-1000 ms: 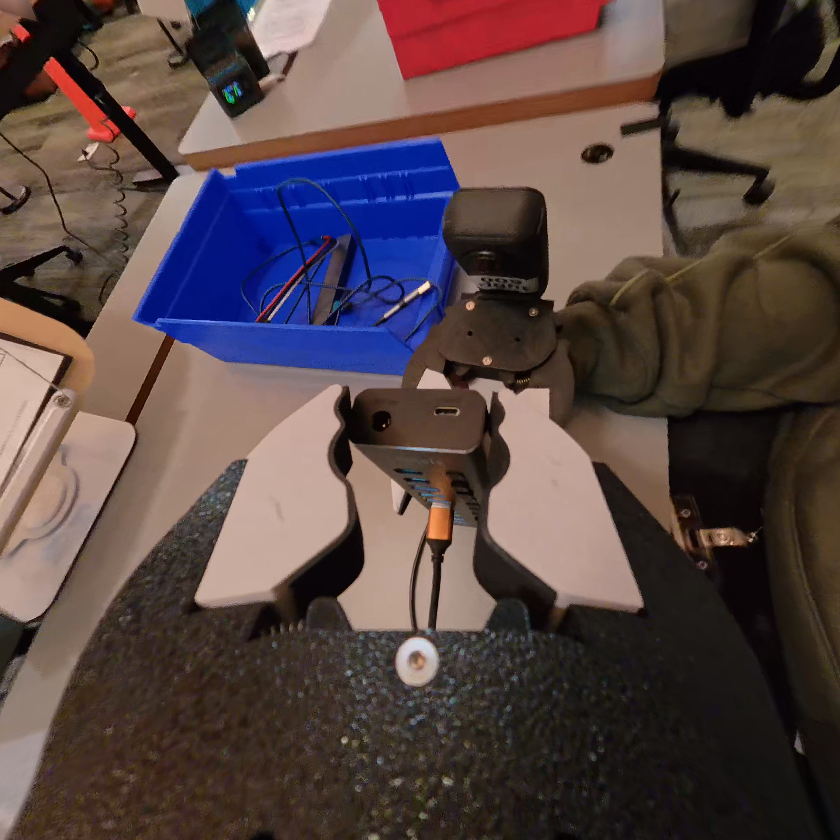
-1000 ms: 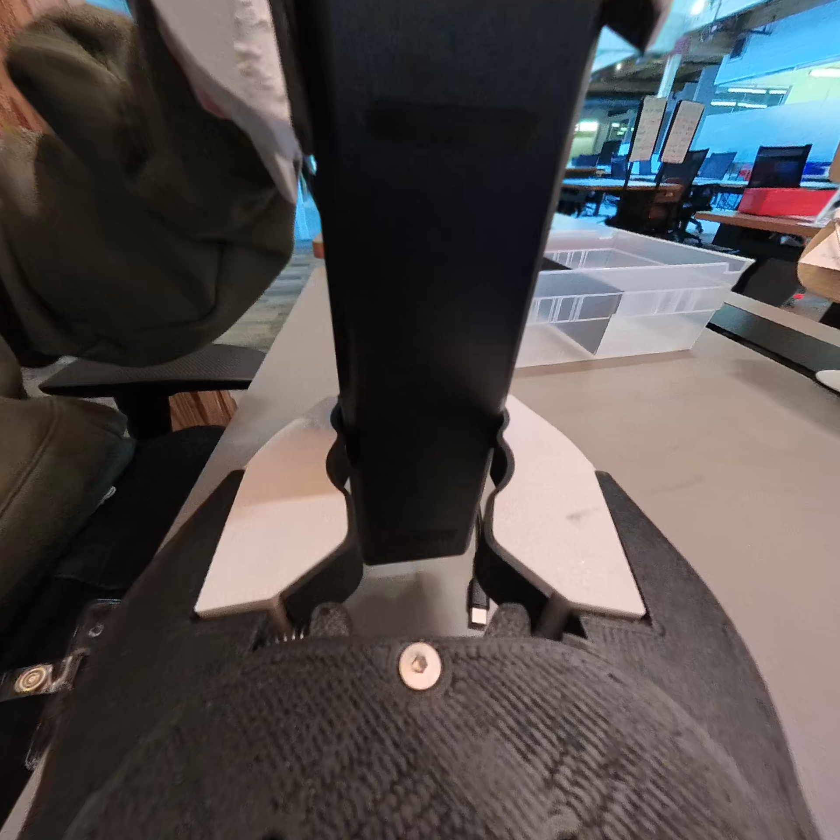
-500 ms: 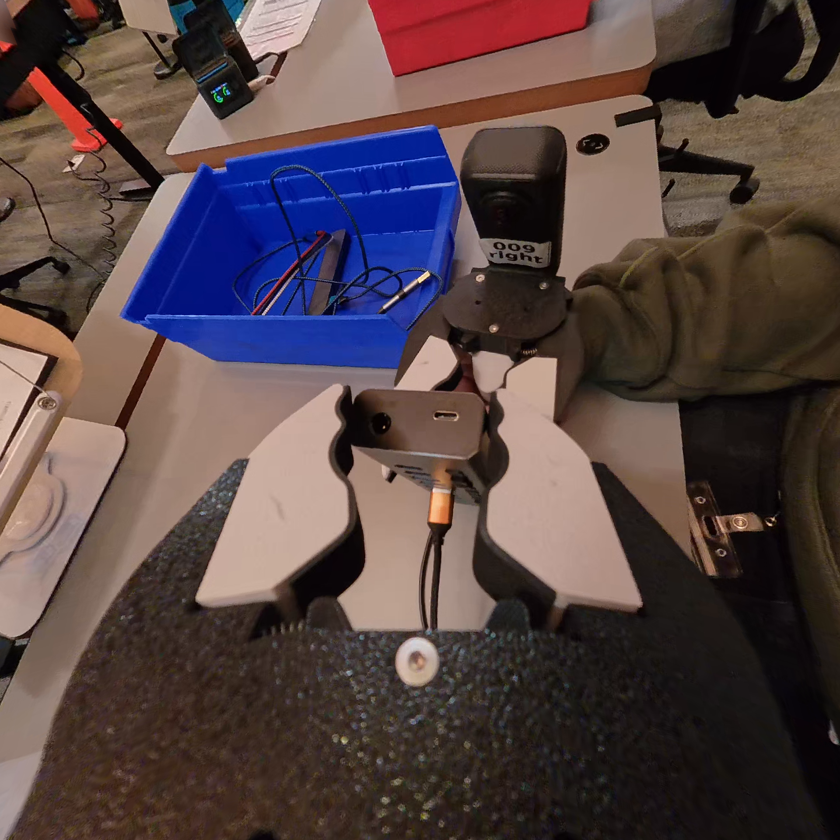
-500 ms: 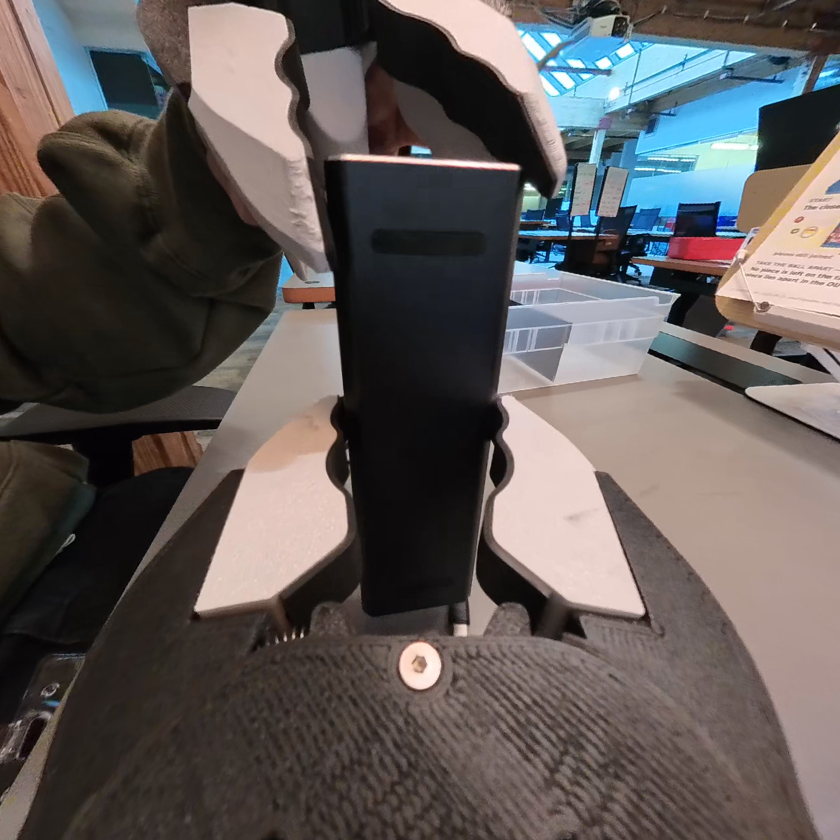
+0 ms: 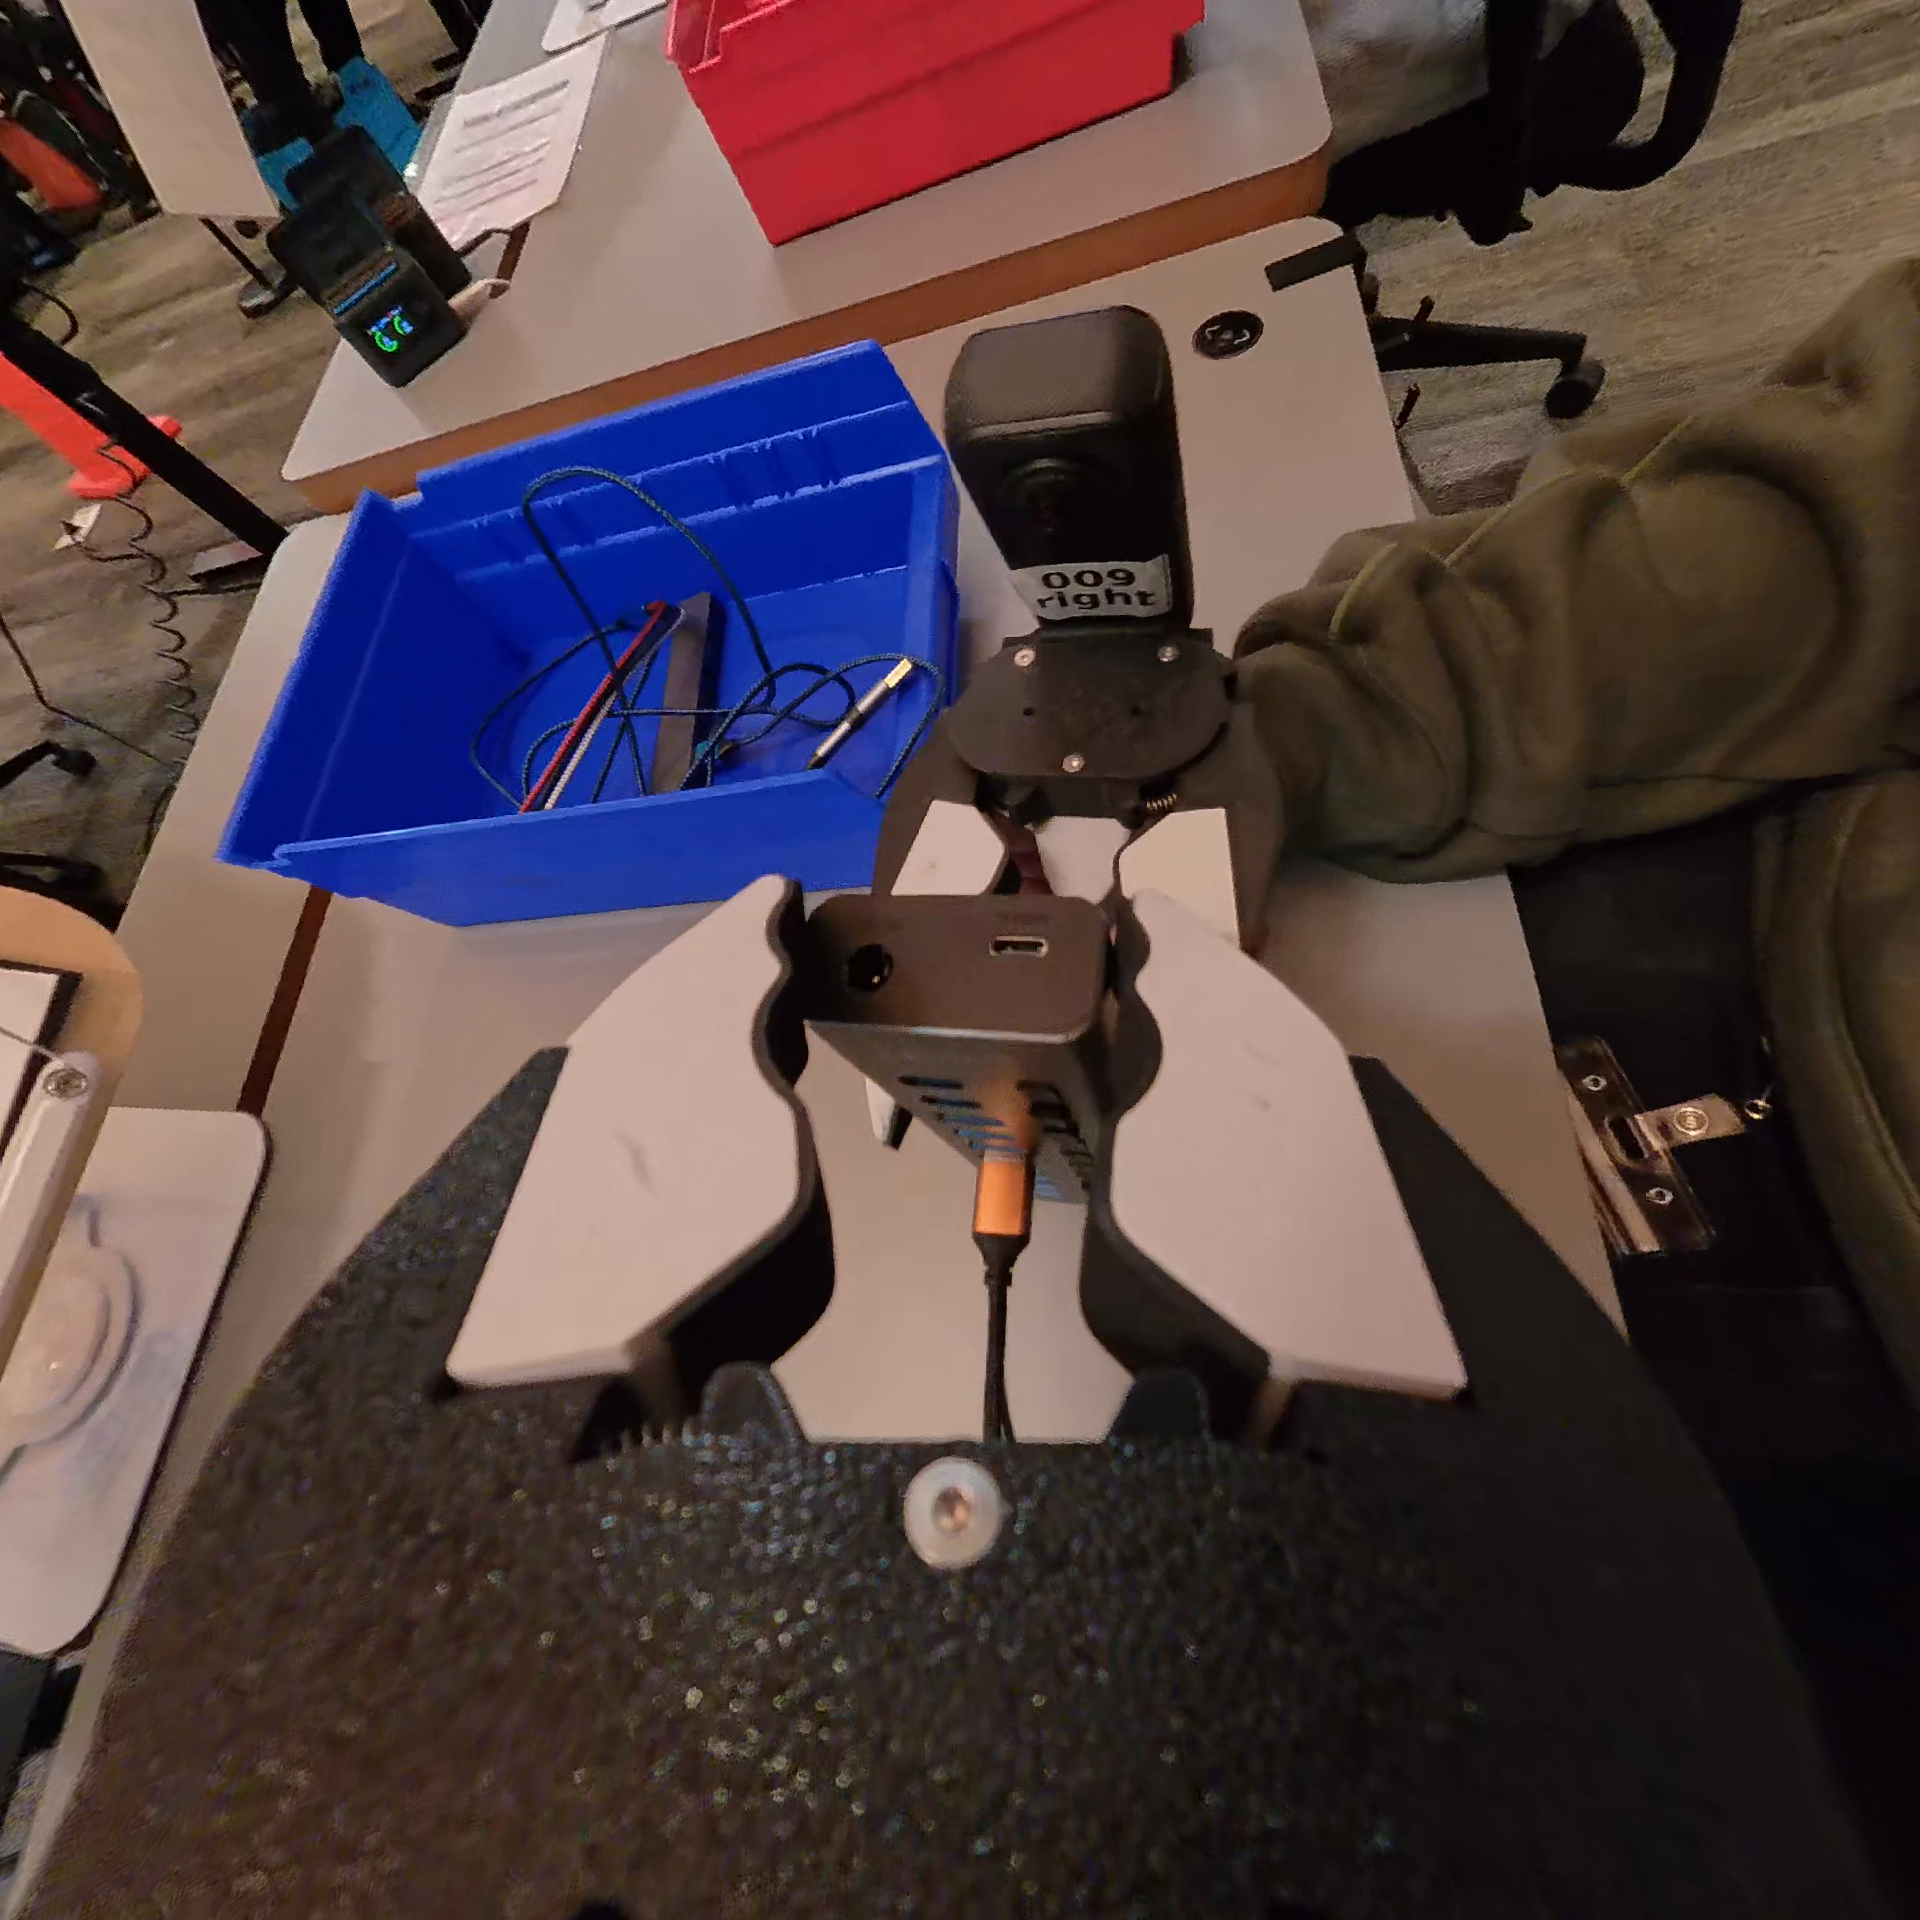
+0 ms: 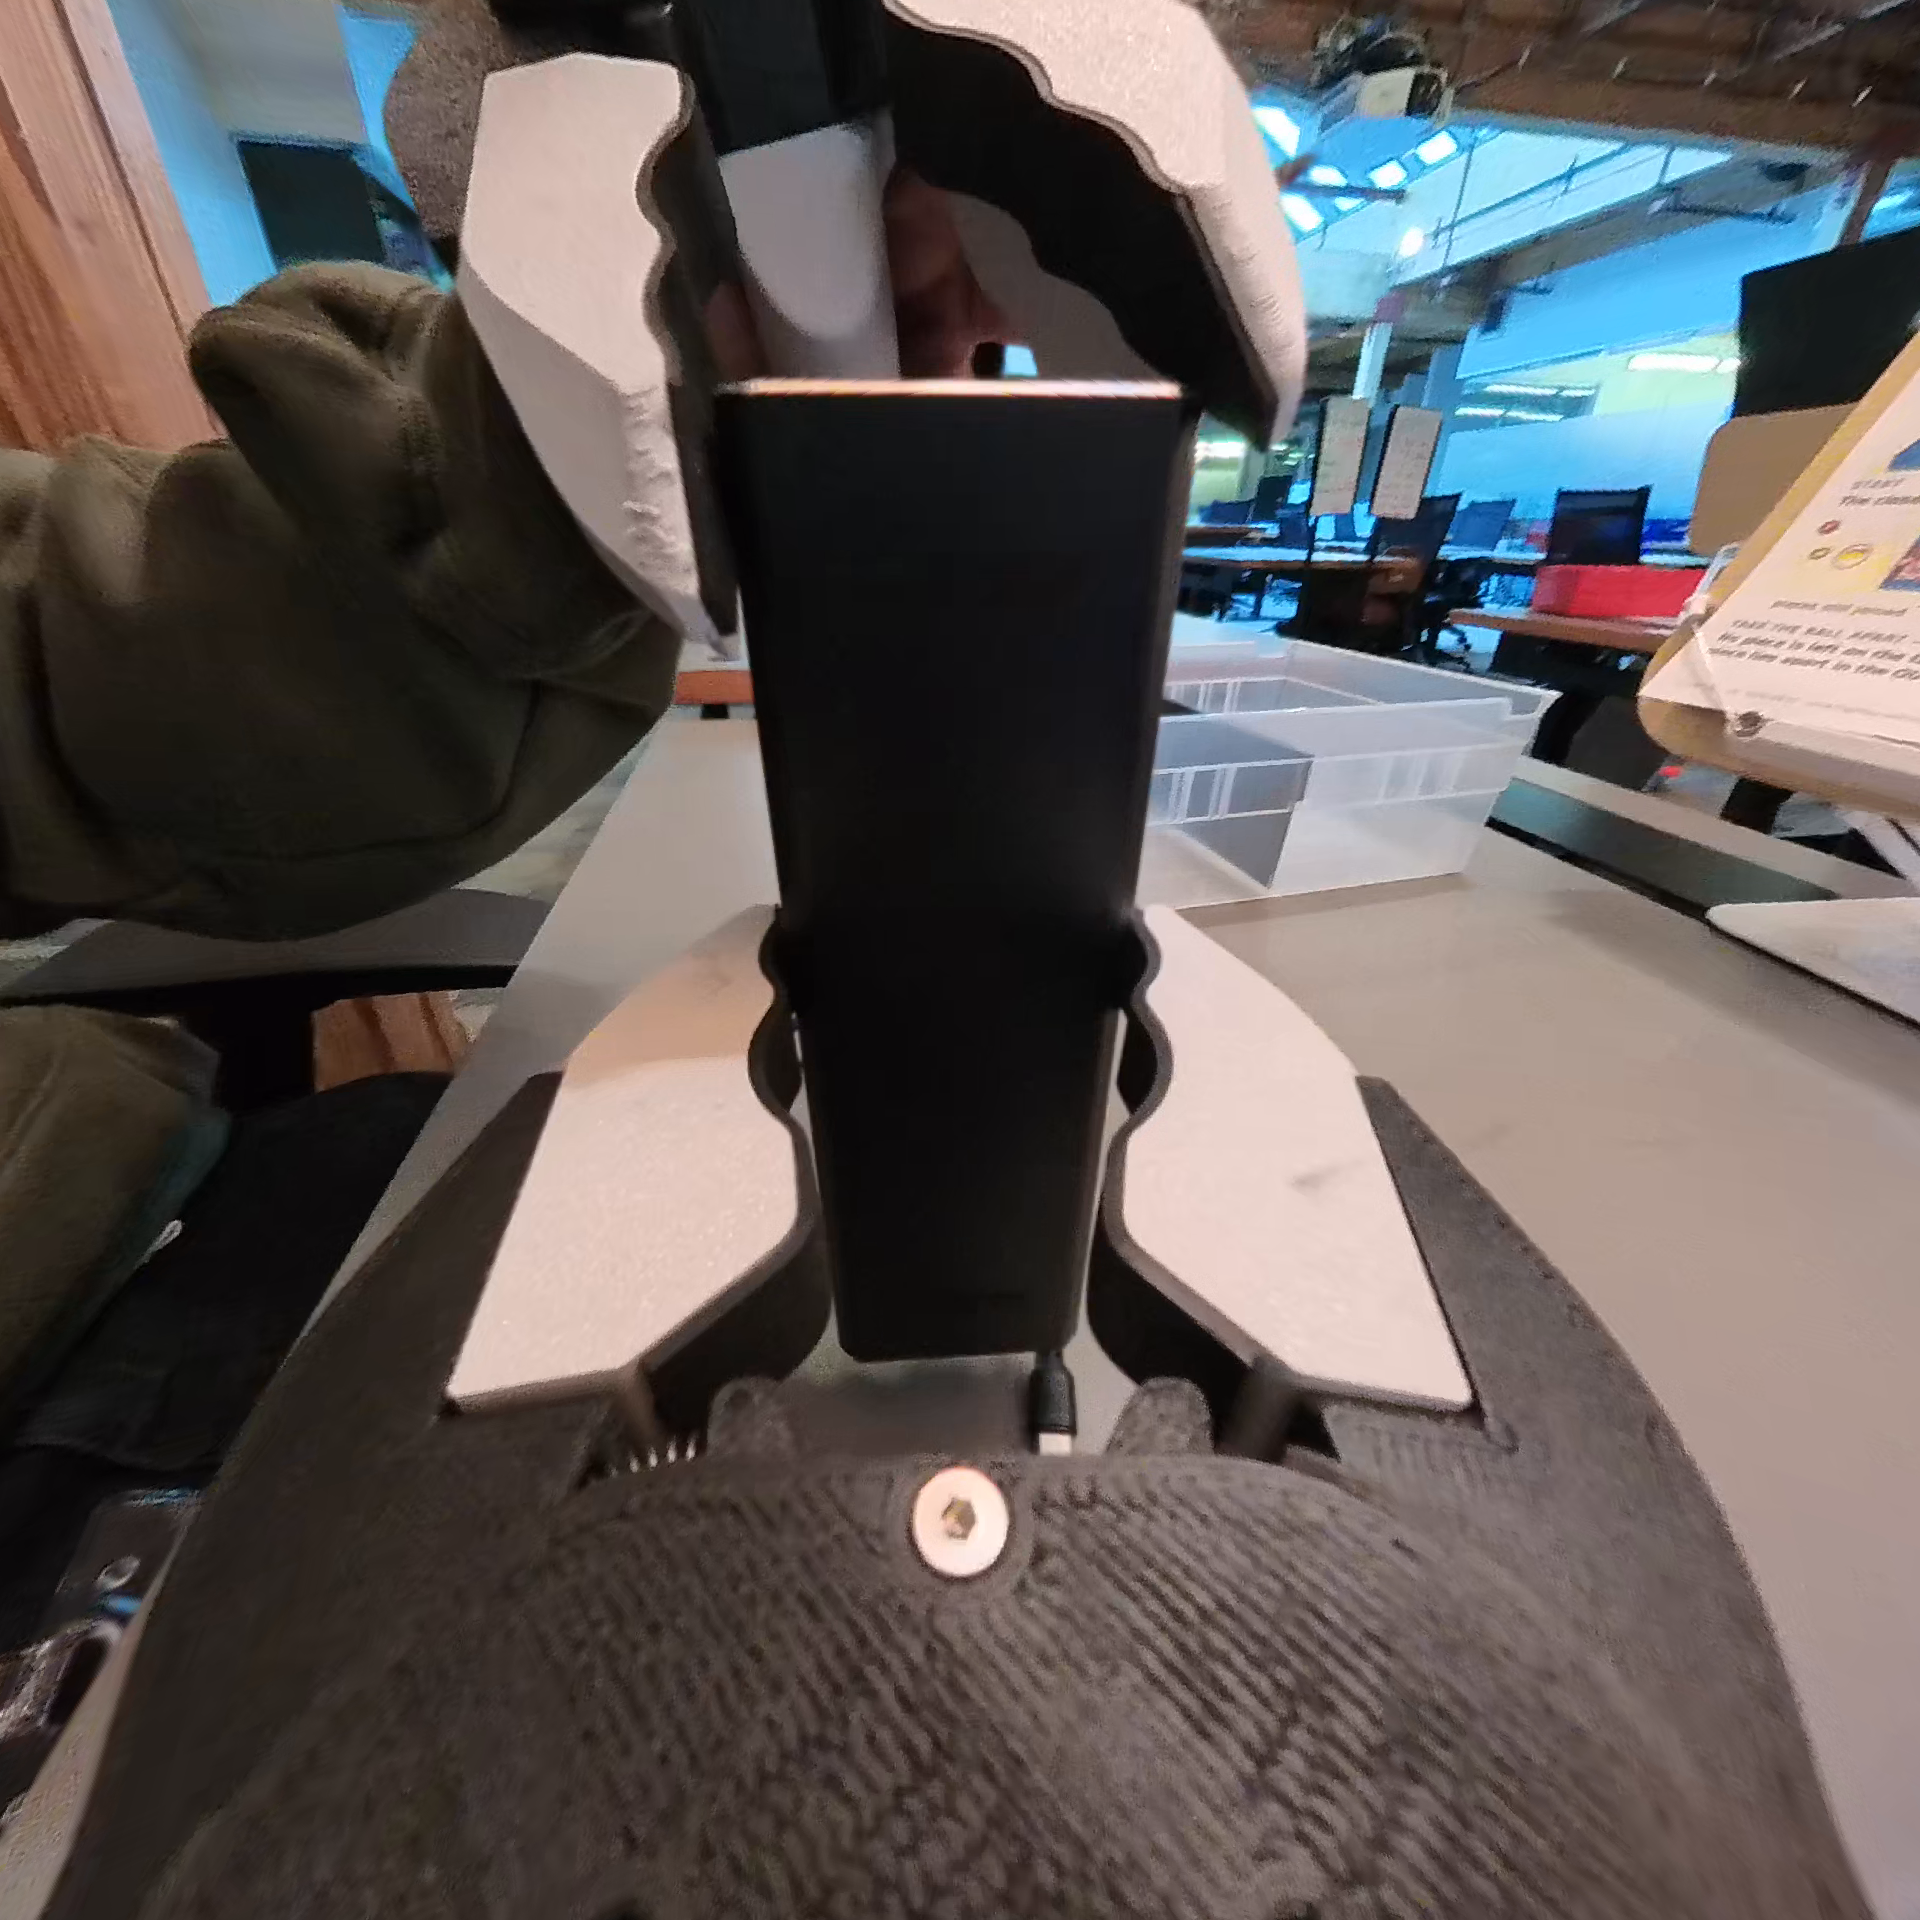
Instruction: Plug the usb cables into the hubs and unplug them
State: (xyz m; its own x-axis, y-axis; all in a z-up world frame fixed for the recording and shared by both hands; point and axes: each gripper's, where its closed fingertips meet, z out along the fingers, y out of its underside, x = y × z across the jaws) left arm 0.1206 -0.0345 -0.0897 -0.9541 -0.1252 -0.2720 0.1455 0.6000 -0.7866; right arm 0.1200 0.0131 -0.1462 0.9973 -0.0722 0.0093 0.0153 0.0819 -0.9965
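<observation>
The left gripper (image 5: 961,1023) is clamped narrow on one end of the hub (image 5: 961,977); the right gripper (image 6: 956,1049) is clamped on the other end of the same hub (image 6: 951,852); the hub hangs between them above the table (image 5: 436,997). One cable is seated in a hub port; its orange plug (image 5: 1003,1195) hangs below the ports in the left wrist view, with the black lead running down toward the gripper body. A second, loose connector (image 6: 1051,1408) shows at the lower edge of the hub in the right wrist view; which cable it belongs to cannot be told.

Probable faults from here:
- both grippers hold the hub, and neither holds the plug; releasing one side to reach the plug may let the hub pivot in the remaining grip;
- pulling the lead instead of the orange plug may strain the cable, because the lead is thin;
- a sideways pull may bind the plug in its port.

Surroundings: a blue bin (image 5: 343,665) stands just beyond the hub, holding tangled cables (image 5: 675,707) and a dark bar-shaped item; a red bin (image 5: 935,114) sits on the far table; a clear tray (image 6: 1351,769) stands farther along the table in the right wrist view; a sign stand (image 6: 1797,623) lies to its right. The right gripper sits close against the blue bin; this limits approach from that side. A green sleeve (image 5: 1558,665) lies beside it.
</observation>
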